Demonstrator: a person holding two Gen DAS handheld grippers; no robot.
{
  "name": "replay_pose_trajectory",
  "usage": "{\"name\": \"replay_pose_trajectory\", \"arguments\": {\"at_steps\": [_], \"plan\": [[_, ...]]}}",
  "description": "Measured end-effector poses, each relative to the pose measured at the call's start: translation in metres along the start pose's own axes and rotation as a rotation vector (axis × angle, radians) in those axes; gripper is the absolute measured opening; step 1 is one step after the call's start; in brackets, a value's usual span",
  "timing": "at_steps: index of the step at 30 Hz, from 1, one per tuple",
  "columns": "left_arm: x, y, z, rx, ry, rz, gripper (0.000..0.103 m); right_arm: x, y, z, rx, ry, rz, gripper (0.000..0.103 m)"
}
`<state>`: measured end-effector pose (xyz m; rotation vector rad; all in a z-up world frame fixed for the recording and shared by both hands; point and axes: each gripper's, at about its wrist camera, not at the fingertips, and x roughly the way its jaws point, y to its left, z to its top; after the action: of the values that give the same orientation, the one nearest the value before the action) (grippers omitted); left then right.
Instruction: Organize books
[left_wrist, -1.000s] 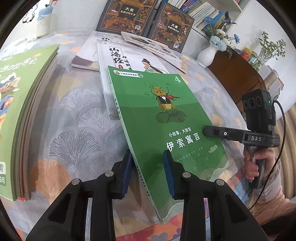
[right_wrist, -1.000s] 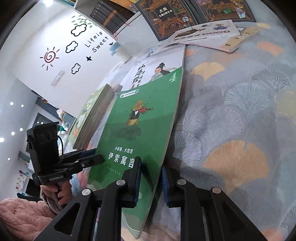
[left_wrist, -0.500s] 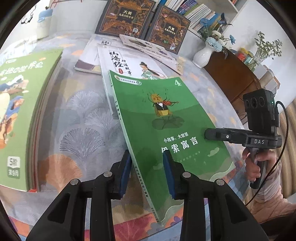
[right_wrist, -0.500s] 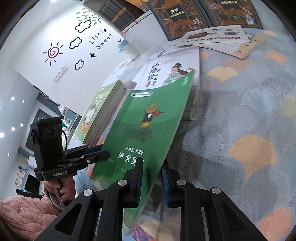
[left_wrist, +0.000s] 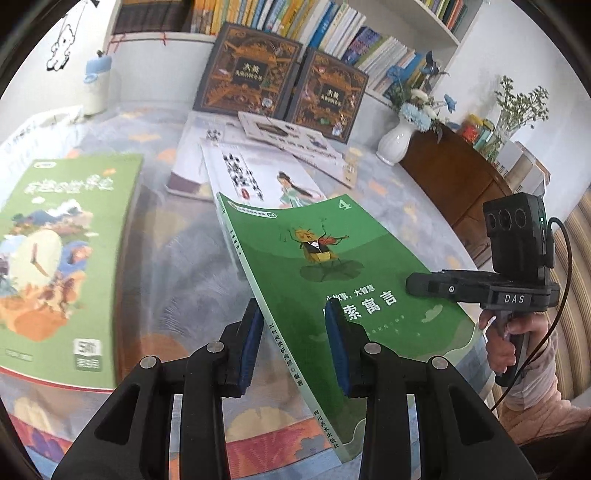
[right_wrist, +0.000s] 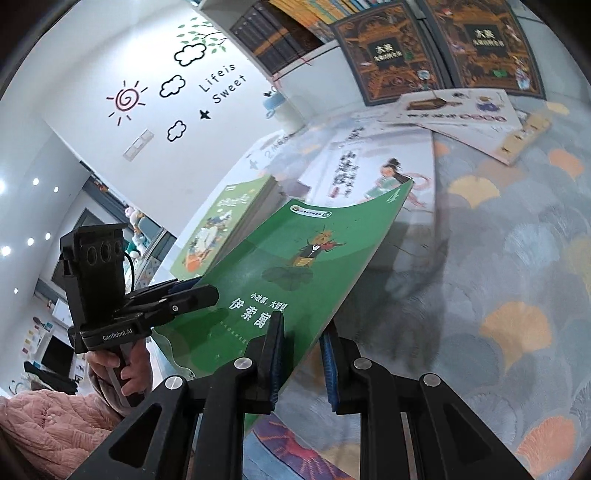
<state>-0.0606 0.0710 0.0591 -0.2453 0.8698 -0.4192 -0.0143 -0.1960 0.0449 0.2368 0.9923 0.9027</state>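
Above the patterned tablecloth (left_wrist: 177, 258), green book (left_wrist: 332, 266) lifted off the surface, left gripper (left_wrist: 291, 332) clamped on its spine edge, right gripper (right_wrist: 301, 354) clamped on its opposite edge, white illustrated book (left_wrist: 255, 177) under its far end, green-covered stack (left_wrist: 59, 251) well left.

Each camera rides just behind its own tool, angled down along the fingers and close over the patterned tabletop (left_wrist: 110, 258). The left view faces the bookshelf (left_wrist: 332, 22) at 12 o'clock, the right tool (left_wrist: 421, 286) at 3. The right view shows the left tool (right_wrist: 199, 291) at 9. Both share the green book (left_wrist: 325, 266) (right_wrist: 295, 273).
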Motion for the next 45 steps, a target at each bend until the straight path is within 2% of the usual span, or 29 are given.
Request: {"name": "replay_pose_trajectory", "arguments": {"at_steps": [9, 16, 20, 28, 30, 34, 40, 45], "plan": [[-0.041, 0.024, 0.018, -0.015, -0.112, 0.050, 0.031, 0.013, 0.048, 0.034, -0.126, -0.036, 0.003, 0.019], [-0.091, 0.055, 0.042, -0.009, -0.234, 0.159, 0.031, 0.041, 0.105, 0.077, -0.260, -0.051, 0.026, 0.020], [-0.110, 0.082, 0.051, -0.030, -0.264, 0.207, 0.031, 0.069, 0.132, 0.098, -0.304, -0.064, 0.056, 0.020], [-0.109, 0.147, 0.043, -0.124, -0.248, 0.296, 0.031, 0.141, 0.155, 0.103, -0.337, -0.017, 0.053, 0.021], [-0.103, 0.161, 0.039, -0.146, -0.231, 0.292, 0.031, 0.159, 0.156, 0.101, -0.334, 0.006, 0.043, 0.021], [-0.085, 0.193, 0.026, -0.254, -0.189, 0.259, 0.031, 0.190, 0.146, 0.094, -0.306, 0.051, 0.028, 0.021], [-0.073, 0.197, 0.019, -0.241, -0.178, 0.324, 0.031, 0.213, 0.140, 0.084, -0.283, 0.090, 0.036, 0.021], [-0.071, 0.198, 0.017, -0.233, -0.182, 0.332, 0.033, 0.216, 0.137, 0.083, -0.274, 0.095, 0.024, 0.022]]}}
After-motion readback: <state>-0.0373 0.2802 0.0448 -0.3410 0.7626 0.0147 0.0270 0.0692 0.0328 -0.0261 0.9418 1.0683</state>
